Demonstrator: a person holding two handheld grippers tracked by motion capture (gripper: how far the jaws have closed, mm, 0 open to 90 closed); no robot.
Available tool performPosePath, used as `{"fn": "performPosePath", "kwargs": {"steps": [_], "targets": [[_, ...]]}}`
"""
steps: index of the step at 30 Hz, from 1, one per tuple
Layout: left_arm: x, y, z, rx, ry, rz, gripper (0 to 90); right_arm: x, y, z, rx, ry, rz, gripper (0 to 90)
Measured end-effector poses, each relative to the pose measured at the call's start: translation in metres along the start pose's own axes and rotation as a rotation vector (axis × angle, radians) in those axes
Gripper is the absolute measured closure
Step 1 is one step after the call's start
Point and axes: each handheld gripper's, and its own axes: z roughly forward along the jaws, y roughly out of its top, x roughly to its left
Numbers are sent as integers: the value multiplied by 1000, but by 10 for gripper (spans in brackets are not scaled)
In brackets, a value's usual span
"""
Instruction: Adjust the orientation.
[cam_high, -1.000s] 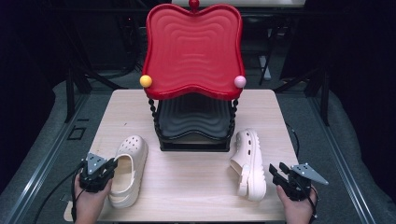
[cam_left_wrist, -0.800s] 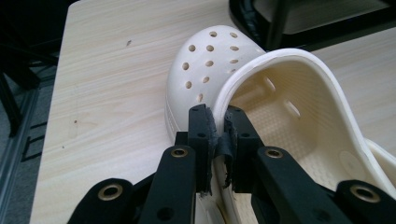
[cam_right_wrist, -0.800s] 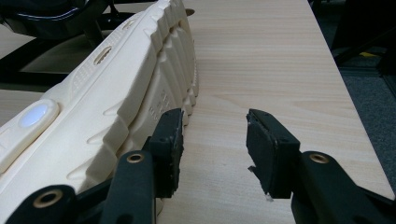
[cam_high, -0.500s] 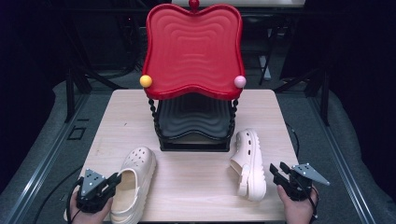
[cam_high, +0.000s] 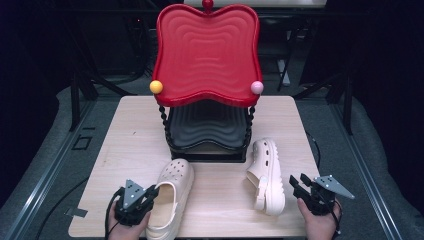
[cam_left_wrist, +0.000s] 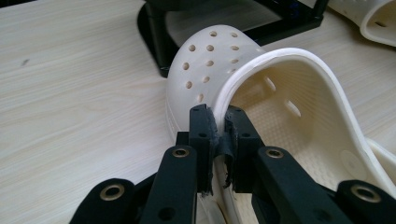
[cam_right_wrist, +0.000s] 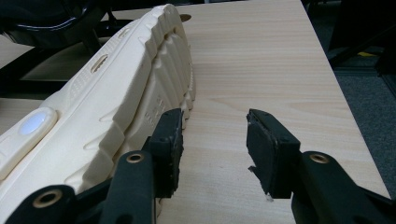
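Left clog (cam_high: 172, 197) has slid toward the worktop (cam_high: 130, 145) middle w/ left tongs (cam_left_wrist: 219, 122) pinching its collar rim, a thin edge that gives a firm hold for dragging. Right tongs (cam_right_wrist: 212, 135) spread, holding nothing, waiting beside right clog (cam_right_wrist: 107, 112), which lies on its side nr the rack (cam_high: 207, 145).
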Motion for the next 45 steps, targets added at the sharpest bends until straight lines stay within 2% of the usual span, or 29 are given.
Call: {"fn": "performPosePath", "kwargs": {"steps": [4, 6, 7, 10, 12, 14, 16, 19, 21, 24, 27, 36, 37, 41, 43, 45], "targets": [[-17, 4, 16, 13, 1, 18, 829, 0, 0, 0, 4, 3, 3, 558], [-23, 6, 22, 11, 15, 25, 827, 0, 0, 1, 3, 5, 1, 557], [-25, 7, 24, 9, 15, 21, 827, 0, 0, 0, 17, 7, 0, 557], [-33, 11, 34, 8, -4, -7, 820, 0, 0, 0, 0, 3, 0, 556], [-36, 12, 34, 2, 4, 7, 820, -1, 0, 0, 0, 3, -1, 556], [-39, 13, 38, -2, -16, -9, 817, -1, 0, 0, -1, 5, 0, 555], [-42, 13, 39, -8, -13, 0, 812, 0, 0, 0, -2, 5, 0, 555], [-43, 13, 39, -11, -14, -4, 800, 0, 1, 0, -3, 6, -3, 555], [-43, 13, 38, -15, -36, -21, 787, 1, 1, 0, -4, 9, -3, 555], [-44, 13, 38, -13, -37, -17, 787, 1, 1, 0, -7, 10, -3, 554], [-46, 14, 37, -5, -64, -33, 784, 1, 1, 0, -6, 9, -2, 554], [-50, 13, 34, -6, -72, -29, 770, 1, 1, 0, -3, 13, -3, 554], [-50, 12, 34, -8, -72, -28, 767, 1, 0, 1, -20, 11, -2, 554], [-48, 12, 33, -14, -86, -26, 742, 1, 1, -1, -8, 9, -7, 554], [-43, 12, 27, -37, -104, -26, 728, 2, 1, -2, -16, 8, -12, 555], [-41, 13, 24, -39, -98, -26, 708, 3, 2, -3, -20, 14, -13, 562]]}}
